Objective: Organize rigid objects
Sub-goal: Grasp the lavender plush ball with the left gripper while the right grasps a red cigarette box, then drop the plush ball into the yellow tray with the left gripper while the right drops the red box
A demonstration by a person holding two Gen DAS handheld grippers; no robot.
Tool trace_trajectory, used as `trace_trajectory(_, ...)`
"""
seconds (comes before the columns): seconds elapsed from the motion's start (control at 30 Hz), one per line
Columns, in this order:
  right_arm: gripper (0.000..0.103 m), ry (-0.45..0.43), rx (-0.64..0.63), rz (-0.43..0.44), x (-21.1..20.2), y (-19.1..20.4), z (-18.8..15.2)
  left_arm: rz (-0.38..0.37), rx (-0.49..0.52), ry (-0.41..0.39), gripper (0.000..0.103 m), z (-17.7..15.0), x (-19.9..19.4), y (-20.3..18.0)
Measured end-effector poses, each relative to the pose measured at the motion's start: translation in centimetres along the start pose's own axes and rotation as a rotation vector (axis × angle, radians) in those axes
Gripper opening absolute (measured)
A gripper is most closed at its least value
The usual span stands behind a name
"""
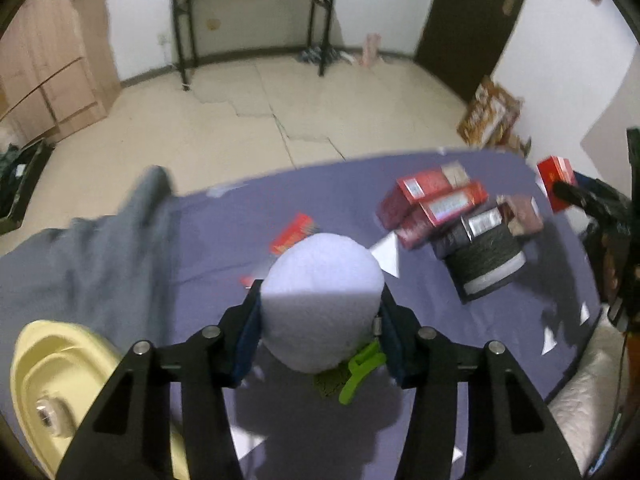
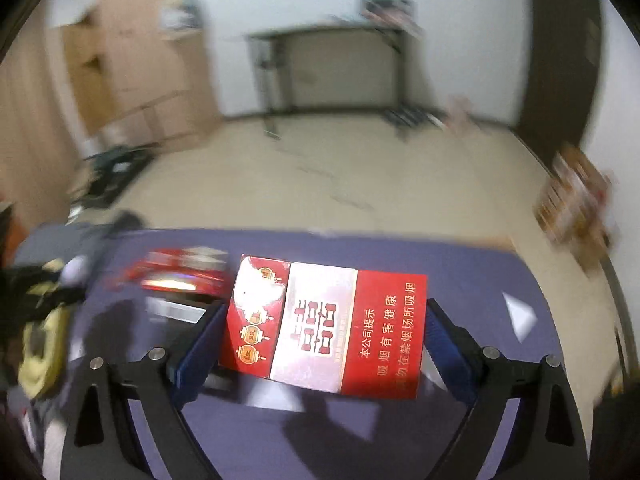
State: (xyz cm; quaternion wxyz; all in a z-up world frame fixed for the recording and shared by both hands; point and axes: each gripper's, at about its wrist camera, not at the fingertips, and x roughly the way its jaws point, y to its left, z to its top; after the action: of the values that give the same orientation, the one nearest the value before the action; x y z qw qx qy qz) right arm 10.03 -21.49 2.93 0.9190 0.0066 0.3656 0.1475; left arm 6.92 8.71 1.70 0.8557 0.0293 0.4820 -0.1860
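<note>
My left gripper (image 1: 320, 308) is shut on a white, rounded foam-like block (image 1: 320, 276), its blue pads (image 1: 250, 332) pressing both sides. The block hangs above the purple table cover (image 1: 440, 340), and its shadow falls below it. My right gripper (image 2: 326, 312) is shut on a red and white cigarette box (image 2: 320, 320), held flat across the jaws over the purple cover (image 2: 248, 440). In the left wrist view that same red box (image 1: 556, 178) shows at the far right edge, in the right gripper (image 1: 588, 196).
A pile of red boxes (image 1: 432, 204) and a dark yarn spool (image 1: 484, 268) lie at the right. A small red box (image 1: 294, 232) lies behind the block and a green clip (image 1: 360, 368) under it. A yellow tray (image 1: 52, 380) and grey cloth (image 1: 92, 252) lie at the left.
</note>
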Motion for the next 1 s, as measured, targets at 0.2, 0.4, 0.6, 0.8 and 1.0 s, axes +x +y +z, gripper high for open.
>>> trace_trajectory(0.2,0.094,-0.023,-0.297,0.318,-0.8,16.6,2.4,0.168,-0.079,-0.075,0.053,-3.6,-7.6,8.2)
trace_trajectory(0.4,0.094,0.087,-0.494,0.495,4.0,33.5,1.0,0.348,-0.276,-0.02,0.053,-13.4,-12.3,17.4)
trace_trajectory(0.6,0.094,0.191,-0.648,0.507,8.9,45.0,-0.6,0.378,-0.321,0.085,0.053,-20.7,-11.3,20.1)
trace_trajectory(0.8,0.094,0.297,-0.621,0.463,13.7,50.0,0.0,0.356,-0.242,0.121,0.054,-21.7,-8.8,20.3)
trace_trajectory(1.0,0.094,0.37,-0.685,0.411,16.4,53.1,-2.0,0.327,-0.206,0.124,0.057,-22.8,-7.7,19.9)
